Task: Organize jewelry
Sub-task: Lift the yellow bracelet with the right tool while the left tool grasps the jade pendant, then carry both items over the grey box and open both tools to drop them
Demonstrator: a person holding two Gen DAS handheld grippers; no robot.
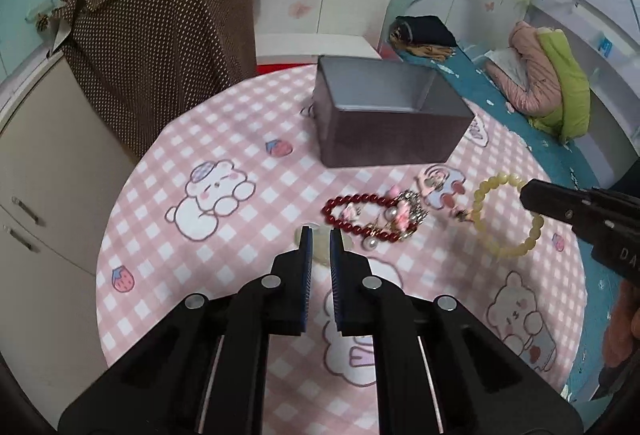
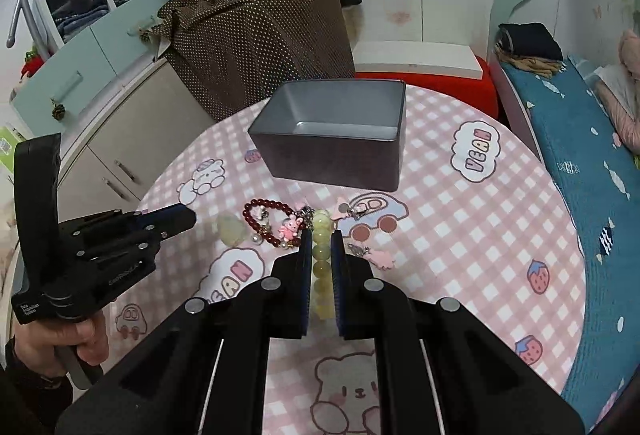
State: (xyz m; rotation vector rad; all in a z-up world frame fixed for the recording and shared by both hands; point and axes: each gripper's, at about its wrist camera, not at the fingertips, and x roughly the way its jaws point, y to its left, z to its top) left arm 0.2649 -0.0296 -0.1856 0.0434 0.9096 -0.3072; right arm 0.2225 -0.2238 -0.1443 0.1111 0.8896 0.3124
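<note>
A grey metal box (image 1: 384,115) (image 2: 336,139) stands open on the pink checked table. In front of it lie a red bead bracelet (image 1: 360,217) (image 2: 266,219), a pink bunny charm (image 2: 290,229) with pearl pieces, and a pale jade pendant (image 1: 320,247) (image 2: 231,229). My right gripper (image 2: 321,235) (image 1: 532,197) is shut on a yellow-green bead bracelet (image 1: 506,215) (image 2: 322,255), held just above the cloth. My left gripper (image 1: 320,231) (image 2: 188,219) hovers over the jade pendant, jaws narrowly apart with nothing between them.
Pink charms (image 2: 376,255) lie to the right of the bracelets. A brown dotted cover (image 1: 160,47) drapes furniture behind the table. A cabinet (image 1: 52,171) stands left, a blue bed (image 2: 580,175) right, a red stool (image 2: 424,75) behind the box.
</note>
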